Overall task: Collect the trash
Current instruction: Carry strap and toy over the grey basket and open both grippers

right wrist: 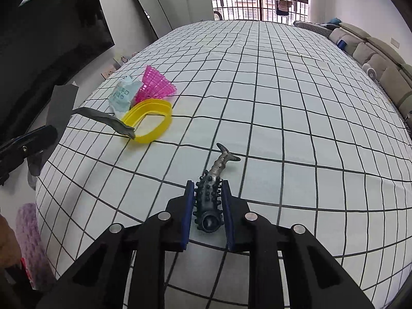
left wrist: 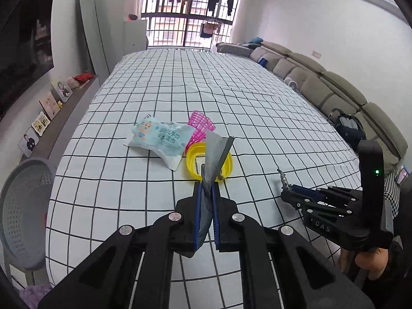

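Here, item one: your left hand-held gripper point(left wrist: 206, 188), clenched on a grey scrap of card or paper point(left wrist: 215, 154) that stands up out of the blue pads, its long axis running forward and up along the fingers. Item two: your right hand-held gripper point(right wrist: 208, 188), clenched across the body of a small dark knobbly rubber fish point(right wrist: 209, 195); its long axis lies along the fingers, tail pointing away from you, and whether it is clear of the cloth cannot be told. Both hands thus loaded. Outward, on the checked cloth of the bench point(left wrist: 257, 103): a yellow plastic ring point(left wrist: 191, 159) just beyond the left fingertips, a crumpled pale-blue wet-wipe packet point(left wrist: 159, 139) touching it on its left, a pink mesh basket point(left wrist: 202, 123) behind both. This cluster lies ahead-left of the right hand, so your left hand is the nearer. A grey perforated bin point(left wrist: 23, 211) stands off the bench's left edge, beside your left hand; judged the likely drop point, so the left load has the shorter way.
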A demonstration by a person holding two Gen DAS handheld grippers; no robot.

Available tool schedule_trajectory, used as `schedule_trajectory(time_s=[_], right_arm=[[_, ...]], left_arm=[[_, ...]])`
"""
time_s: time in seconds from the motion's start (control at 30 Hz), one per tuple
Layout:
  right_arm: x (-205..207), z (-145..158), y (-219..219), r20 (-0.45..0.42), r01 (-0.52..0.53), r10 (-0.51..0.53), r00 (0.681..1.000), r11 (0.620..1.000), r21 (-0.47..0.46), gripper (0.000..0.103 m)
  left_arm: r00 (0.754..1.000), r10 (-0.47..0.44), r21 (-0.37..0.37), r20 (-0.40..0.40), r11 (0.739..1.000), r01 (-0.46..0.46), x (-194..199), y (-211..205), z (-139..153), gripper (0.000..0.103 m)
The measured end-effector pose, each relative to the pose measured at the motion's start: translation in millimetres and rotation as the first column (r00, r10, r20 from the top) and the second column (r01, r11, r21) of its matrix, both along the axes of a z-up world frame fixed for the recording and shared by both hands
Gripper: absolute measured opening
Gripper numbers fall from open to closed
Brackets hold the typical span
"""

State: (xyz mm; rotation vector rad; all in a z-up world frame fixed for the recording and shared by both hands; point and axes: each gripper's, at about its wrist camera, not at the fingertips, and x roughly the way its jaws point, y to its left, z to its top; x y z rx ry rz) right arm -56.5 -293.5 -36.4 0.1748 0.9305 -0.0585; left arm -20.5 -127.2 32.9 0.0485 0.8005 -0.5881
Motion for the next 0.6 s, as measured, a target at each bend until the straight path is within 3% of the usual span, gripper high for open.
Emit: schedule_trajectory(time_s=[0.33,0.6], right_arm=[[20.5,27.7,68.2,0.059,-0.152,0.150,0.987,0.988,0.035,0.021],[68.6,49.9,155.2,0.115,-0.320,0.312,0.943,0.946,0.056,0.021]], left_arm=[[0.988,0.150,0.013,0.048,0.988,-0.151,7.1,65.9,8.3,0.009],[0.944,0.319,0.052,0.083,0.945,-0.324,25.0,147.5,5.7,0.009]])
